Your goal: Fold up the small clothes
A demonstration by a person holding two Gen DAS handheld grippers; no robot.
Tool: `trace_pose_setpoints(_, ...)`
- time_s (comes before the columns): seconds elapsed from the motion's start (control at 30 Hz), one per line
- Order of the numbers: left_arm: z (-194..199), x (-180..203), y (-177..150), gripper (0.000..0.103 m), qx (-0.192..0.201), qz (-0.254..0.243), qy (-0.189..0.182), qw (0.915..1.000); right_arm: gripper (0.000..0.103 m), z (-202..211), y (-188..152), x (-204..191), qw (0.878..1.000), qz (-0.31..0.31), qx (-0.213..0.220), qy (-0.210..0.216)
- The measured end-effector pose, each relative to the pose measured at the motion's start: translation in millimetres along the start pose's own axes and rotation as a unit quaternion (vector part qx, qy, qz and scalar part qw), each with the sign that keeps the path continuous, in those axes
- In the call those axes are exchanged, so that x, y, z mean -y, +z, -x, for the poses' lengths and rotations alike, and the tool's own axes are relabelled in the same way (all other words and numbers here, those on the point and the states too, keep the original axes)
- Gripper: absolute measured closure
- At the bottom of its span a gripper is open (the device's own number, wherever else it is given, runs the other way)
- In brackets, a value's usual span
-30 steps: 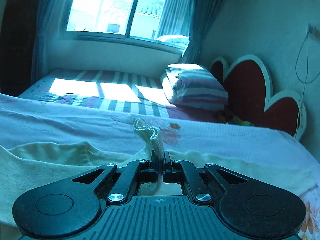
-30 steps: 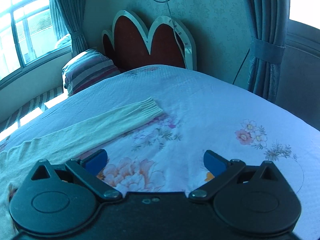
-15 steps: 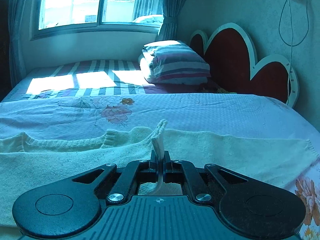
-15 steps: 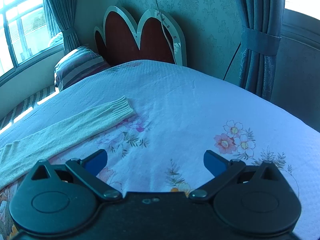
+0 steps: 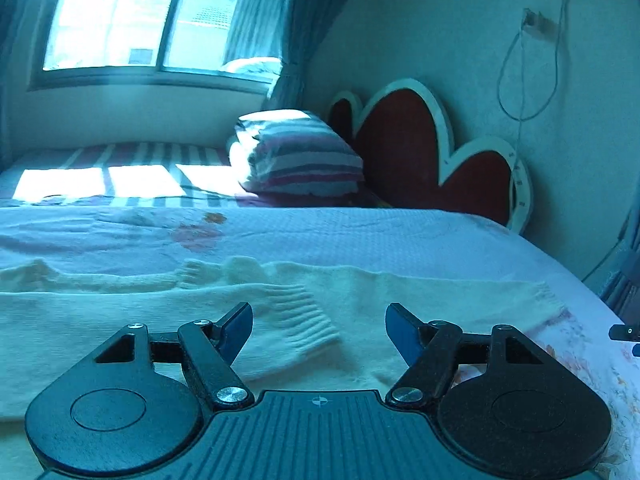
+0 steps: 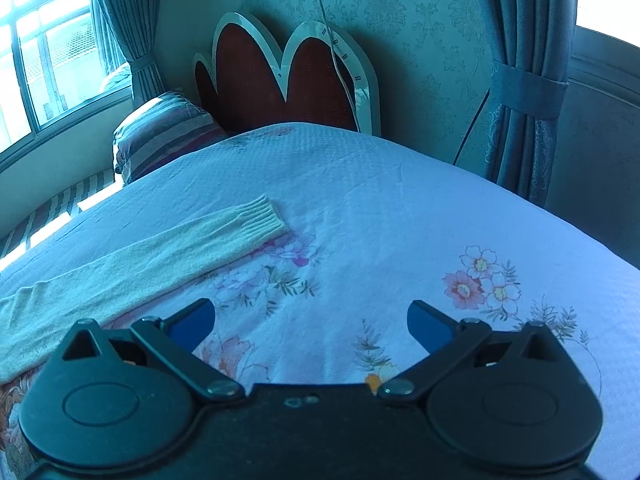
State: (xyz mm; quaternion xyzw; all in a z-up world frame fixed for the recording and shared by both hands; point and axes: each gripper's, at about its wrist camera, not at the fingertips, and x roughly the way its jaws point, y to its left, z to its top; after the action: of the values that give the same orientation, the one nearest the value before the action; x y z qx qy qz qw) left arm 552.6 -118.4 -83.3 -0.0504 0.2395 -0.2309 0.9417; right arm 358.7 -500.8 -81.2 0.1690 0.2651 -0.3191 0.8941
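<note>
A cream knitted sweater lies flat on the floral bedsheet. One sleeve is folded across the body, and its ribbed cuff lies just in front of my left gripper, which is open and empty above it. In the right wrist view the other sleeve stretches out to the right, ending in a ribbed cuff. My right gripper is open and empty over bare sheet, to the right of that sleeve.
A striped pillow and a red scalloped headboard stand at the far end of the bed. A window and curtains are behind. A cable hangs down the wall. The bed's right edge drops away.
My left gripper was shut on the sleeve cuff, carried it over the sweater body, then opened and let it drop flat. My right gripper stayed open and shifted slightly.
</note>
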Motion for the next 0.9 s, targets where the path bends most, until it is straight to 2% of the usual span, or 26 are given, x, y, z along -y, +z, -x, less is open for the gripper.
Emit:
trace_pose_setpoints(0.07,35.4,-34.2,-4.9,0.03,0.02,0.008,0.076,0.9969,0.0,-0.1,2.5,-16.8,0.999,-0.006,-0.002,0.039)
trace_pose_setpoints(0.1,50.1,-53.5,-8.2,0.03,0.021,0.005,0.129,0.9914,0.002,-0.1,3.5,-30.4,0.998,-0.003,-0.002,0.063)
trace_pose_setpoints(0.17,69.0,-91.3,-14.6,0.03,0.004,-0.01,0.219,0.9758,0.002,-0.1,3.1,-68.0,0.993,0.016,0.0,0.115)
trace_pose_setpoints(0.2,77.2,-112.2,-18.6,0.03,-0.011,-0.013,0.261,0.9651,0.002,-0.5,1.9,-89.6,0.989,0.024,-0.001,0.144)
trace_pose_setpoints(0.27,89.2,-149.2,-25.4,0.03,-0.042,0.011,0.295,0.9545,0.004,-3.6,-2.4,-133.0,0.979,0.036,-0.009,0.2)
trace_pose_setpoints(0.3,96.5,-168.6,-29.7,0.03,-0.055,0.031,0.305,0.9503,0.009,-6.0,-6.2,-156.4,0.974,0.046,-0.014,0.223)
trace_pose_setpoints(0.33,101.4,-180.9,-33.7,0.03,-0.063,0.04,0.307,0.9489,0.037,-8.6,-9.5,-174.9,0.969,0.055,-0.02,0.241)
trace_pose_setpoints(0.37,105.4,-187.9,-37.2,0.03,-0.066,0.042,0.307,0.9485,0.056,-12.7,-14.8,-200.3,0.963,0.07,-0.033,0.26)
trace_pose_setpoints(0.4,108.9,-194.4,-42.1,0.03,-0.069,0.04,0.307,0.9485,0.065,-16.9,-19.9,-221.9,0.959,0.084,-0.046,0.268)
trace_pose_setpoints(0.43,110.4,-197.9,-44.6,0.03,-0.072,0.041,0.303,0.9494,0.055,-20.4,-24.2,-237.2,0.956,0.093,-0.057,0.273)
trace_pose_setpoints(0.47,111.7,-199.6,-46.1,0.03,-0.072,0.042,0.297,0.951,0.052,-24.4,-30.2,-255.1,0.952,0.101,-0.07,0.279)
trace_pose_setpoints(0.53,109.7,-201.8,-49.1,0.03,-0.077,0.043,0.294,0.9518,0.023,-30.9,-38.6,-280.2,0.951,0.108,-0.088,0.276)
trace_pose_setpoints(0.57,108.2,-204.7,-50.9,0.03,-0.083,0.044,0.292,0.9518,0.024,-31.9,-44.3,-288.3,0.952,0.109,-0.091,0.273)
trace_pose_setpoints(0.63,98.5,-208.9,-51.3,0.03,-0.085,0.054,0.285,0.9531,0.043,-41.5,-47.7,-300.0,0.946,0.102,-0.117,0.284)
trace_pose_setpoints(0.7,95.2,-210.8,-51.5,0.03,-0.084,0.056,0.278,0.9553,0.056,-47.3,-52.0,-312.0,0.94,0.111,-0.134,0.293)
trace_pose_setpoints(0.77,95.2,-212.0,-50.6,0.03,-0.085,0.055,0.272,0.9569,0.058,-49.8,-57.6,-324.0,0.94,0.129,-0.139,0.284)
trace_pose_setpoints(0.8,95.3,-212.6,-50.5,0.03,-0.085,0.054,0.27,0.9577,0.068,-50.5,-58.7,-327.6,0.941,0.132,-0.138,0.278)
trace_pose_setpoints(0.83,95.1,-212.1,-49.4,0.03,-0.086,0.051,0.268,0.9583,0.097,-51.2,-58.1,-330.4,0.942,0.135,-0.136,0.276)
trace_pose_setpoints(0.9,94.7,-211.6,-48.2,0.03,-0.086,0.041,0.266,0.9594,0.096,-46.9,-55.7,-326.9,0.945,0.131,-0.127,0.273)
